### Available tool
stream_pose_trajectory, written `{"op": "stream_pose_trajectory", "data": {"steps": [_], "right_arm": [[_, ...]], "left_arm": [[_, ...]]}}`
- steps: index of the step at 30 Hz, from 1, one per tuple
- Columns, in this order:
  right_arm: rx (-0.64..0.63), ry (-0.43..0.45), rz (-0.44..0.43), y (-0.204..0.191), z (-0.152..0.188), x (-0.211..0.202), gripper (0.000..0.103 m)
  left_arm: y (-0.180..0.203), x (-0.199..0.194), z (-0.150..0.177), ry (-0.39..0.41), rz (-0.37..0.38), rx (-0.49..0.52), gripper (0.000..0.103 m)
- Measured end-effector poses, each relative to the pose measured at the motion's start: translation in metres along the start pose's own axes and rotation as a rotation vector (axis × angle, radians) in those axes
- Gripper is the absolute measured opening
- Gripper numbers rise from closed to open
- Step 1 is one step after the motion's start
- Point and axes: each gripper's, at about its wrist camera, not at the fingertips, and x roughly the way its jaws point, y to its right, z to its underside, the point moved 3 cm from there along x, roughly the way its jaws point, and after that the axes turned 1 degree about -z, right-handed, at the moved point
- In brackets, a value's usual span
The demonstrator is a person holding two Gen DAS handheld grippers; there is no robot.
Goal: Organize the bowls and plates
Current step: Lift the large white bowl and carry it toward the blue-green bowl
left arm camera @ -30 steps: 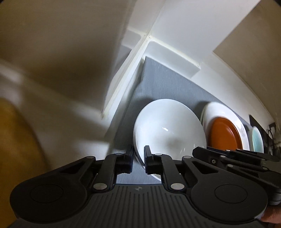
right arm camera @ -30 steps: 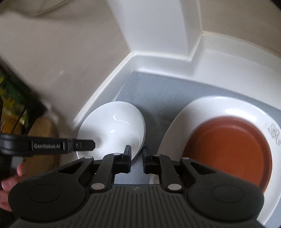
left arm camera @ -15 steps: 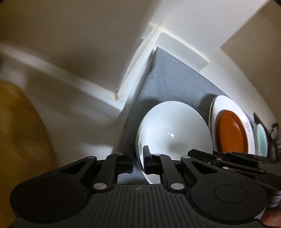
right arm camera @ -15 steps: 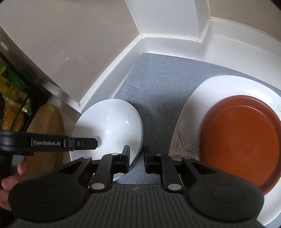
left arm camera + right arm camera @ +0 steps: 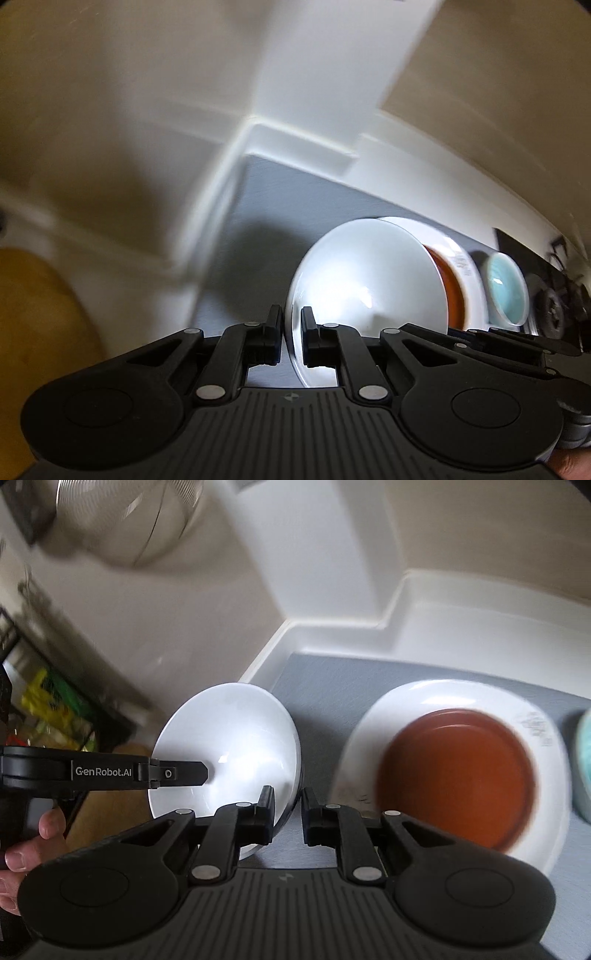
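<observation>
A white bowl (image 5: 365, 280) is held by its rim between both grippers, lifted and tilted above the grey mat (image 5: 295, 199). My left gripper (image 5: 293, 334) is shut on its near rim. My right gripper (image 5: 288, 814) is shut on the bowl's (image 5: 229, 738) right rim. To the right, a brown plate (image 5: 458, 775) lies in a large white plate (image 5: 443, 698); both also show in the left wrist view, behind the bowl (image 5: 448, 291). A pale blue bowl (image 5: 504, 291) sits further right.
The mat lies in a white-walled corner shelf (image 5: 406, 602). A glass bowl (image 5: 125, 520) is at upper left and a dark rack with packets (image 5: 48, 709) at left. A wooden surface (image 5: 40, 325) is at the left edge.
The white bowl has been raised and moved right toward the large white plate, tilting more upright. Both grippers stay shut on its rim and moved with it.
</observation>
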Motion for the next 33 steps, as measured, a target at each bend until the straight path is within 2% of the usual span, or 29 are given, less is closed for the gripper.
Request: {"op": "stream_pose_trajectory", "data": {"steps": [4, 8, 13, 17, 24, 28, 33], "right_arm": [[0.068, 0.079, 0.032, 0.038, -0.004, -0.041, 0.016], [0.143, 0.171, 0.089, 0.088, -0.008, -0.087, 0.015], [0.229, 0.27, 0.179, 0.155, -0.016, -0.13, 0.013], [0.278, 0.283, 0.239, 0.205, -0.013, -0.137, 0.012], [0.342, 0.255, 0.26, 0.26, 0.008, -0.115, 0.011], [0.341, 0.232, 0.261, 0.27, 0.012, -0.095, 0.01], [0.351, 0.217, 0.269, 0.276, 0.014, -0.082, 0.011]], "left_arm": [[0.05, -0.006, -0.01, -0.005, 0.042, 0.099, 0.011], [0.116, 0.004, -0.026, -0.02, 0.103, 0.228, 0.01], [0.197, 0.038, -0.04, -0.077, 0.156, 0.355, 0.01], [0.244, 0.069, -0.038, -0.122, 0.152, 0.436, 0.011], [0.281, 0.115, -0.03, -0.192, 0.069, 0.505, 0.011], [0.286, 0.132, -0.031, -0.208, 0.025, 0.522, 0.011], [0.288, 0.155, -0.036, -0.247, 0.016, 0.491, 0.011]]}}
